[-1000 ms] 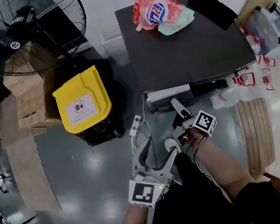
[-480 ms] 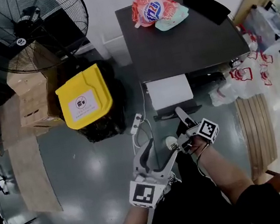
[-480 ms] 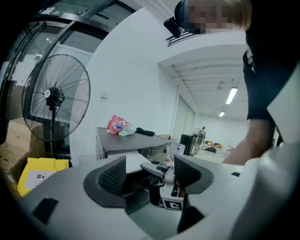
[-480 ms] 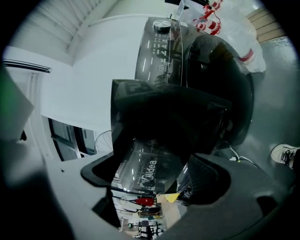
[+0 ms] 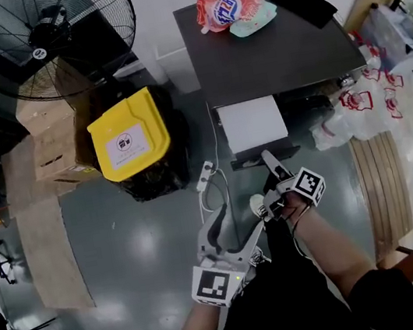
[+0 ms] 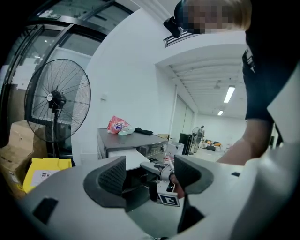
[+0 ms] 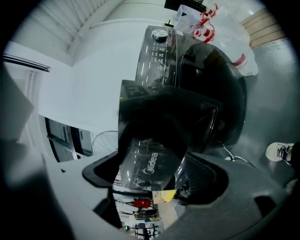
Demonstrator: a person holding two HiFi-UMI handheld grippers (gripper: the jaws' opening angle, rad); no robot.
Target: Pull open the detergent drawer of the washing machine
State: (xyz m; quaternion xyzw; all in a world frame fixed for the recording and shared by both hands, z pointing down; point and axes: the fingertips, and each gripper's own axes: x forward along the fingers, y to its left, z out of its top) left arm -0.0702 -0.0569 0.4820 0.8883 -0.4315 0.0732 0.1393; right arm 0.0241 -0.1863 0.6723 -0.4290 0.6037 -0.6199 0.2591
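Clamping your right tool (image 5: 270, 162) wide across the front of the detergent drawer (image 5: 253, 123) gives a straight pull; the drawer stands well out of the washing machine (image 5: 274, 53); your left tool (image 5: 237, 222) hangs open, empty, clear of that path.

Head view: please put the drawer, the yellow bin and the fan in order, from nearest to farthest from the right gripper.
1. drawer: held by the right gripper, straight ahead.
2. yellow bin: on the floor, to the left.
3. fan: farther left, beyond the bin.
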